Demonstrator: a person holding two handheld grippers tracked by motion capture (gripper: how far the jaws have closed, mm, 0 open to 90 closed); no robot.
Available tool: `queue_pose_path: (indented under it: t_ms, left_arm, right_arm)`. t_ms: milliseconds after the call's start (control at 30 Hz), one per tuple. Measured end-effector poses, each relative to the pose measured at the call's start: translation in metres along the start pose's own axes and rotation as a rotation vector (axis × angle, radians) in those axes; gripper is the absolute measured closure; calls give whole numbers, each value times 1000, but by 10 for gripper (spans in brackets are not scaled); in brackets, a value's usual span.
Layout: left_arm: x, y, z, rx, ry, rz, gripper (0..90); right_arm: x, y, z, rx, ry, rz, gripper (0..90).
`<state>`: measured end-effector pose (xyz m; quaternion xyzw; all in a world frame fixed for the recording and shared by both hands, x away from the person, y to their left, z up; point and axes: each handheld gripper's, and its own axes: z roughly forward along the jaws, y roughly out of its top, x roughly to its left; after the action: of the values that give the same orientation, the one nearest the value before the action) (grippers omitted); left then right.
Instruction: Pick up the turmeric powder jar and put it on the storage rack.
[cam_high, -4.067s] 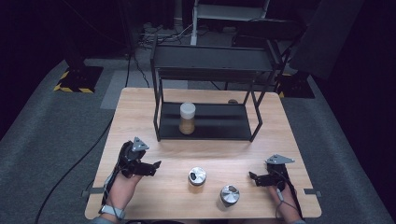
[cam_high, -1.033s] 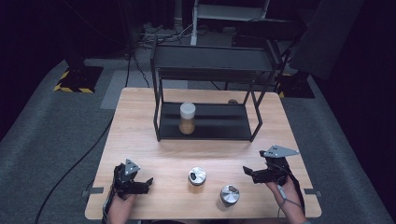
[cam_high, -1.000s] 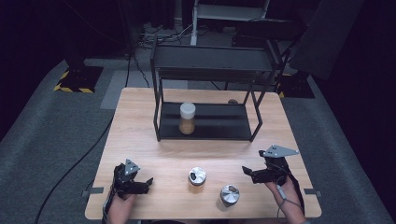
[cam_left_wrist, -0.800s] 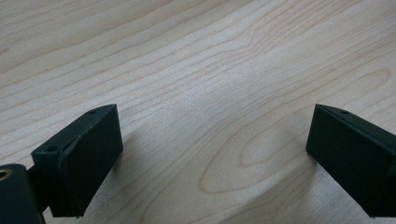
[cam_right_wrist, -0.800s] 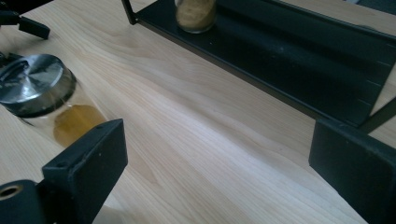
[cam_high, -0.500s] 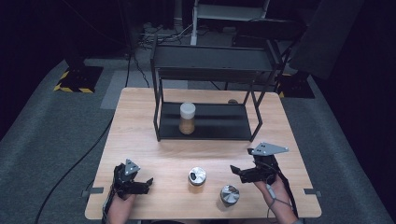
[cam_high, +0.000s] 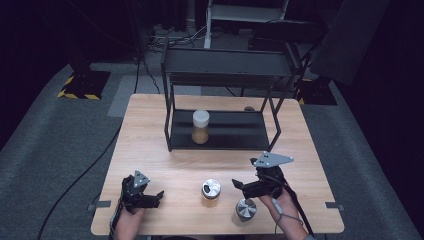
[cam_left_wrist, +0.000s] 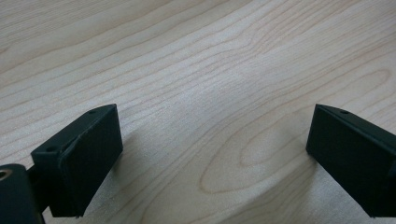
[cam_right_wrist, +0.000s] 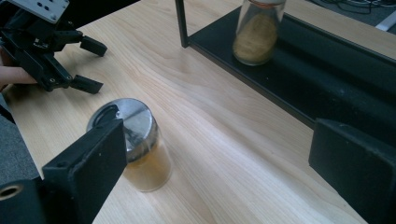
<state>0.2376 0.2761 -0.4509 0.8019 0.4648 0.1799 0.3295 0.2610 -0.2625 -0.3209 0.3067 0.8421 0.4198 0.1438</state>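
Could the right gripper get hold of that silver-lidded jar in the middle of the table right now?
Probably yes. The right gripper has its jaws wide open and pointed toward the silver-lidded jar, which stands upright on bare table with nothing between them. The second jar sits off to the side, nearer the person.

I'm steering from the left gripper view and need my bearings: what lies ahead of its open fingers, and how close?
Observer: A middle jar with a metal lid stands on the table, to the right of your left gripper and well apart from it.
Operator: Where is the other gripper?
Observer: The right gripper is open on that jar's far side and points at it; the jar is not between its fingers.
Operator: Anything else close by?
Observer: A near jar, also metal-lidded, stands right beside the right gripper at the table's front.
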Motion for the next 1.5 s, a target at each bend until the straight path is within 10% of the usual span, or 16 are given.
queue_pose_path:
  t_ms: [700,1500]
  left_arm:
    - [1,0,0,2,-4,5,31]
    - [3,0,0,2,-10,12,29]
  right_arm:
    - [31,21,33,37,78,-10,63]
    - [55,40,70,177,44,-35,82]
